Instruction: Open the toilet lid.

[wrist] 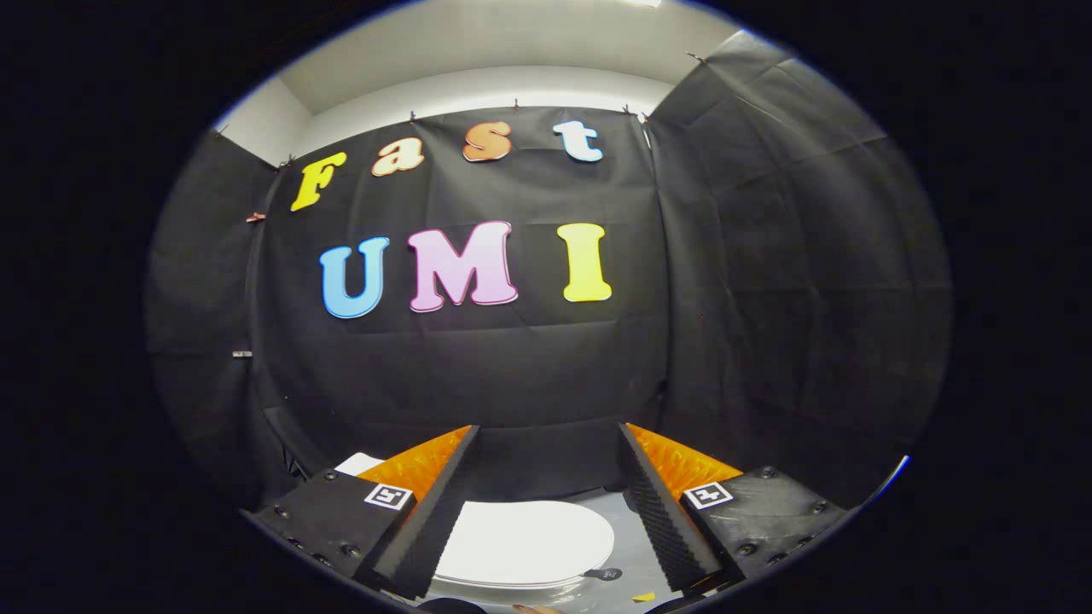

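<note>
Gripper [546, 503] high, fingers spread wide, holding nothing; lid [525, 541] lies flat and closed below, seen between the fingers toward 6 o'clock, untouched; task looks barely begun; reach, hook and lift all remain.

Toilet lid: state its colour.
White, plain; the toilet lid shows best in the gripper view, between the open gripper fingers.

You are facing a booth hung with creased black cloth [529, 358] on the back and both side walls (clipped along its top edge), with a pale wall [478, 89] and ceiling lit softly above it, and a grey floor [627, 533] down low ahead.
</note>
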Demonstrator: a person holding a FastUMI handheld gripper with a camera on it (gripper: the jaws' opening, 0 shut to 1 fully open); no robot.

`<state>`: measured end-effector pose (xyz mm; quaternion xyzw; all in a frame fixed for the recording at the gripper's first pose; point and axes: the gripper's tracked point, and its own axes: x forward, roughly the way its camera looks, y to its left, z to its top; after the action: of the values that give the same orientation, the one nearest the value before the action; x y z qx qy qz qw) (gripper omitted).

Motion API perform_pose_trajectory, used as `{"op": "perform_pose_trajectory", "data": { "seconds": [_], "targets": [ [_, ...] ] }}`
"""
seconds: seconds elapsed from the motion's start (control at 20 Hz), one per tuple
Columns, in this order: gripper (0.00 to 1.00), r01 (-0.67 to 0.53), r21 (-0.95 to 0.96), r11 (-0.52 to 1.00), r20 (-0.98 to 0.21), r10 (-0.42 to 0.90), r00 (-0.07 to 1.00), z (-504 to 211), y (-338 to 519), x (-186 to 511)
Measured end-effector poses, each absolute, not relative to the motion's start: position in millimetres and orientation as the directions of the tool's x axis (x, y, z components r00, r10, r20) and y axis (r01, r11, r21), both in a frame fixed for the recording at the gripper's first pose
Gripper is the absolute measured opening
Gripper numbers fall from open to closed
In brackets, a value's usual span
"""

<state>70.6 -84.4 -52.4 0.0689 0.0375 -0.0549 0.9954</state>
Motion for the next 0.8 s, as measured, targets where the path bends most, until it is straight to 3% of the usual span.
{"op": "perform_pose_trajectory", "data": {
  "seconds": [0.8],
  "targets": [
    [0.98,0.332,0.468,0.819,-0.406,-0.134,0.904,-275,-192,132]
  ]
}}
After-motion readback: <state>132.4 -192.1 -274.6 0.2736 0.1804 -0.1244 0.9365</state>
